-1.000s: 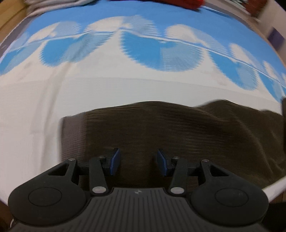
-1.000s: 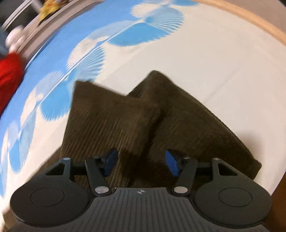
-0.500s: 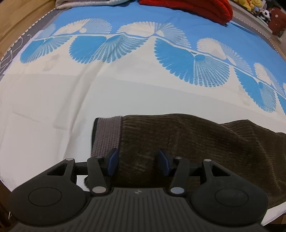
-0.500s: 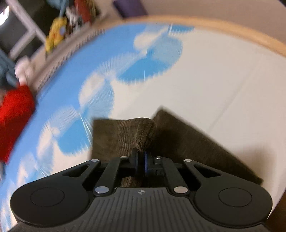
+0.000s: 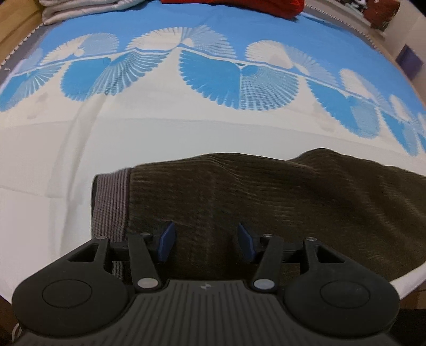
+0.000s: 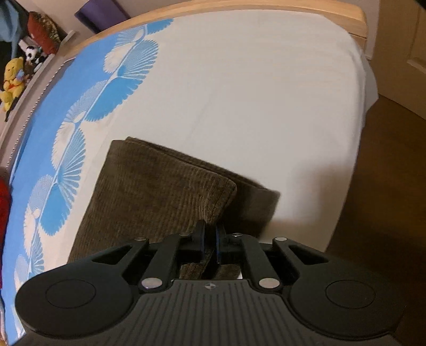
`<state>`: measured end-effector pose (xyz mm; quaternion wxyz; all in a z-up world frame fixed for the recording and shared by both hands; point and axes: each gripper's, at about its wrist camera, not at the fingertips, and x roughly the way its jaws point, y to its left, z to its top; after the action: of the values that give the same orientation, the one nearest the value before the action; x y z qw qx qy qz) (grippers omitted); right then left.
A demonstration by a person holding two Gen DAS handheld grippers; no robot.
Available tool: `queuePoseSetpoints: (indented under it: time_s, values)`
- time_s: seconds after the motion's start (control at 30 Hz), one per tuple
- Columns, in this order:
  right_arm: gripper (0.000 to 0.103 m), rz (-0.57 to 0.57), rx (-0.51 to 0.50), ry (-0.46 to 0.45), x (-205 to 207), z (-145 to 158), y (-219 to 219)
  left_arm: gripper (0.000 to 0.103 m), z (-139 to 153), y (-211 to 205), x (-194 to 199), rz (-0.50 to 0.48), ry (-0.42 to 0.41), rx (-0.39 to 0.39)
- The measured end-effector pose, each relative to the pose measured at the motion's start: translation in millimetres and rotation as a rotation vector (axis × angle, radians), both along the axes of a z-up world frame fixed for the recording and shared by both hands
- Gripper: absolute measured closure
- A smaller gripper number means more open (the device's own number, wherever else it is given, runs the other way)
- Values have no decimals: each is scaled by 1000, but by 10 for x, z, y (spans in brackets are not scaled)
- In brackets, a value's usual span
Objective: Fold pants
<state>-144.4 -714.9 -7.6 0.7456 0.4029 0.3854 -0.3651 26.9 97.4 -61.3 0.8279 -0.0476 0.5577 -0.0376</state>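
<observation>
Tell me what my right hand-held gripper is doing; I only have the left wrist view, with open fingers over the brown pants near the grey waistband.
Observer: The right hand-held gripper is shut on the pants, pinching a fold of the brown corduroy at its near edge.
Operator: Which end of the pants is that?
Observer: The leg end. In the right wrist view one leg lies over the other, and the lower one sticks out to the right.
Operator: Any room beyond them?
Observer: Yes, plain white bedsheet runs on to the wooden bed frame.
Operator: And my left hand-held gripper?
Observer: As you see, the left hand-held gripper is open above the cloth.
</observation>
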Motion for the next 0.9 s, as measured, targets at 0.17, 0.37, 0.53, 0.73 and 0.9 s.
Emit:
queuePoseSetpoints:
  time_s: [0.17,0.37,0.53,0.73,0.9]
  values:
    - [75,-5,5,41,113,-93,-5,45,27,489,-113,185,-12,5]
    - [75,-23,7,81,177,-222,-30,45,-70,1032,-246,355,55,9]
    - [75,-30,-15,97,217,-218,-18,40,-215,1038,-186,317,115,-137]
    - [95,-17,-43,99,216,-169,43,76,-240,850,-175,221,117,-12]
    - [97,-18,-105,-59,117,179,131,81,248,874,-406,228,-99,-54]
